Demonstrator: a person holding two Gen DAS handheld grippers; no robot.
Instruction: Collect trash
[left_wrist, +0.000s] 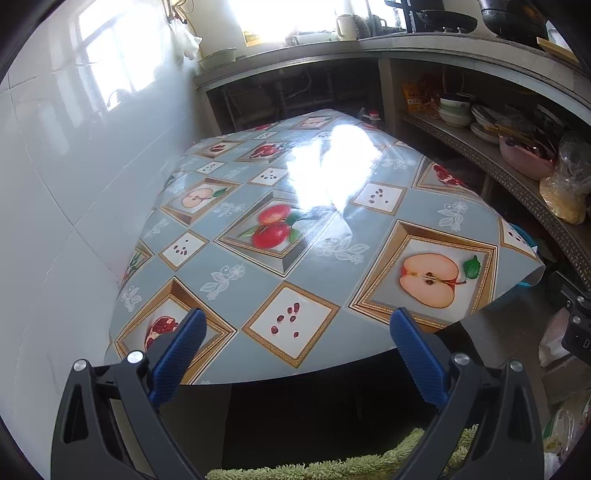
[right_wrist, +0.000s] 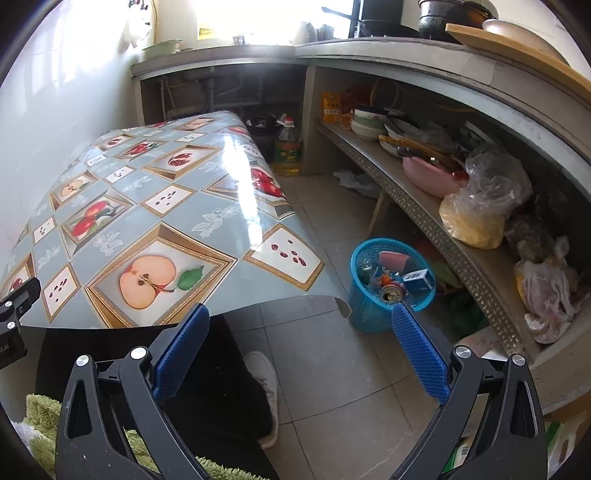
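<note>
Far left: a white tiled wall (left_wrist: 55, 177), glossy with window glare. Against it, the table (left_wrist: 295, 229), covered by a grey-blue oilcloth printed with framed apples, pomegranates and seeds, a bright reflection across its middle. Over the table's near edge, the left tool (left_wrist: 295, 332), blue pads spread wide apart, nothing between them. Below it, dark trousers and a fringe of green shaggy fabric (left_wrist: 332, 465). Further right, past the table's corner, the right tool (right_wrist: 299, 325), pads likewise wide apart and empty, above the tiled floor (right_wrist: 332, 369) and a white shoe (right_wrist: 264, 373). Just beyond the right-hand pad, on the floor beside the hanging cloth corner, a blue mesh basket (right_wrist: 365, 310) holding the trash: a can, a small blue-and-white box, a pink piece. Behind, a yellow oil bottle (right_wrist: 287, 147) on the floor. Far right: a concrete shelf (right_wrist: 424, 206) with bowls, a pink basin (right_wrist: 428, 177) and plastic bags.
</note>
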